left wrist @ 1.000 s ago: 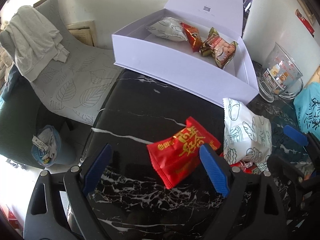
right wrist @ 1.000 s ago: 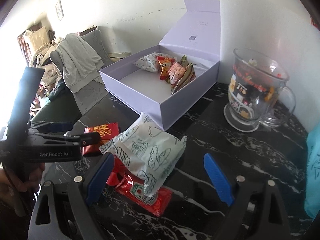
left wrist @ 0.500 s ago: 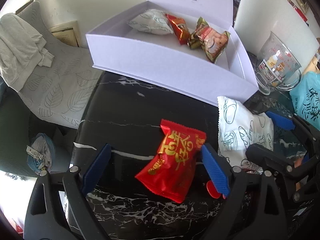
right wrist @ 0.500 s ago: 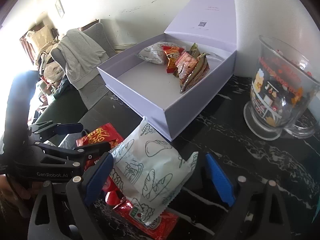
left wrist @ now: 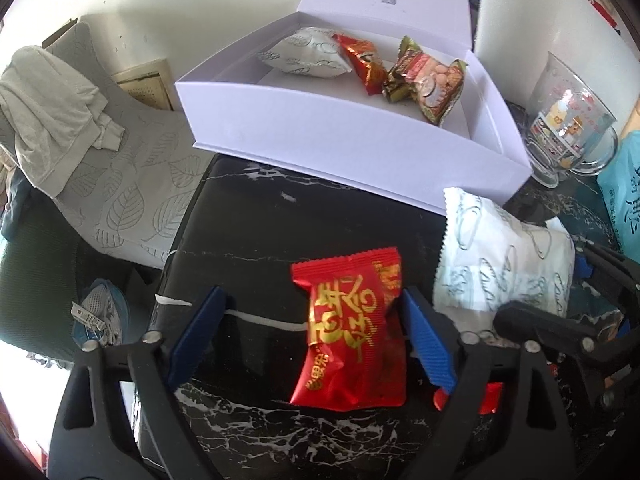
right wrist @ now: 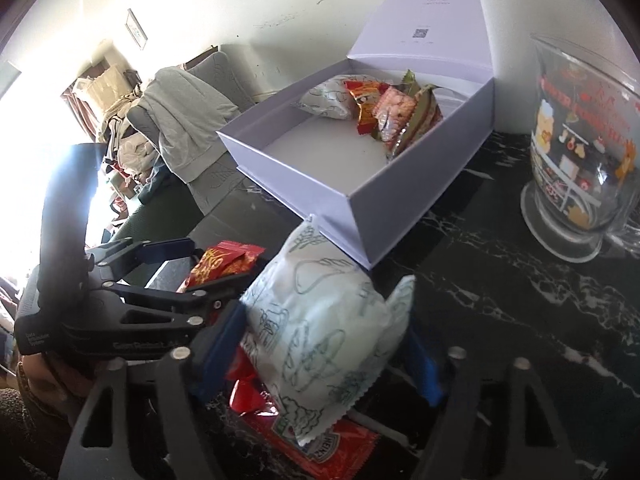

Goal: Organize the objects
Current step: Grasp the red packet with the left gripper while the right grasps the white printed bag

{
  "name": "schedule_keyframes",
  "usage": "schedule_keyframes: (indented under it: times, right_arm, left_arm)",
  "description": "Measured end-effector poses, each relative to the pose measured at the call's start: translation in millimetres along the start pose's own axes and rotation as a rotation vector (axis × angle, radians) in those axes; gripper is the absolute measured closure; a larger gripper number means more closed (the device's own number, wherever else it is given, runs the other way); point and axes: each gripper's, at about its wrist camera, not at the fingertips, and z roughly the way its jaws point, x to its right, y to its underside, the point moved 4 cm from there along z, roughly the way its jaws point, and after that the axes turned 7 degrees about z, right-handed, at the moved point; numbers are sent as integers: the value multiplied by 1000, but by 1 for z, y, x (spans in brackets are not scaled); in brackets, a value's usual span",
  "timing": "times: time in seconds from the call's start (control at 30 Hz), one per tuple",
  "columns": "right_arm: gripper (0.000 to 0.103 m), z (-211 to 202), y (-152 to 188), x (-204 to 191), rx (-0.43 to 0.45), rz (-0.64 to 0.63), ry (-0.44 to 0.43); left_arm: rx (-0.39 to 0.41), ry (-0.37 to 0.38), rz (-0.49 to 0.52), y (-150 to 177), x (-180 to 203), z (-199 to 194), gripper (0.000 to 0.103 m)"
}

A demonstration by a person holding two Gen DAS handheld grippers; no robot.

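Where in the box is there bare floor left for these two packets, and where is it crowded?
The white box has bare floor along its near and left side, bordered by the front wall and the left wall. Its far right corner is crowded: a white patterned packet, a red packet and cookie packets bunch there. The black table between box and glass mug is also bare.

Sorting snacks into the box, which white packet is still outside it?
The white bread-print packet on the black marble table, between the right gripper's jaws; the other lies inside the white box.
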Motion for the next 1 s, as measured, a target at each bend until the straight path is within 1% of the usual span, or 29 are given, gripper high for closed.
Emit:
schedule_keyframes:
  times: [0.03, 0.07, 0.1, 0.13, 0.17, 0.23, 0.33, 0.47, 0.63, 0.7, 0.8, 0.9, 0.97, 1.0]
  right_arm:
    - [34, -1, 1, -1, 9, -7, 7]
    - [38, -3, 1, -2, 16, -10, 8]
    - [41, -6, 0, -1, 25, -4, 6]
    - [47, -8, -1, 0, 35, 6, 2]
    - [51, -11, -2, 2, 42, 18, 1]
    - [52, -16, -1, 5, 43, 32, 2]
    - [52, -21, 3, 8, 51, 36, 21]
    - [52, -30, 8, 10, 60, 49, 62]
    - [52, -42, 20, 13, 63, 37, 109]
    - [52, -46, 27, 14, 53, 40, 119]
    - [51, -52, 37, 12, 49, 6, 147]
    - [46, -54, 43, 11, 44, -20, 174]
    - [31, -54, 43, 14, 41, -22, 215]
    - [28, -55, 42, 16, 51, -26, 252]
  left_arm:
    - [6, 7, 12, 0, 3, -1, 31]
    - [9, 13, 22, 1, 5, -3, 34]
    - [10, 15, 23, 2, 7, -4, 40]
    - [10, 12, 21, 2, 7, -5, 45]
    - [10, 11, 17, 3, 6, -6, 47]
    - [2, 6, 15, 5, 6, -8, 51]
    - [-1, 8, 17, 9, 7, -11, 55]
    - [-5, 17, 17, 15, 9, -16, 55]
    - [-6, 32, 21, 21, 15, -21, 55]
    - [-4, 44, 29, 23, 18, -22, 55]
    - [-6, 54, 44, 25, 25, -24, 55]
    - [-7, 66, 50, 26, 28, -25, 55]
    - [-5, 61, 53, 26, 28, -25, 55]
    - [-5, 55, 55, 26, 27, -25, 55]
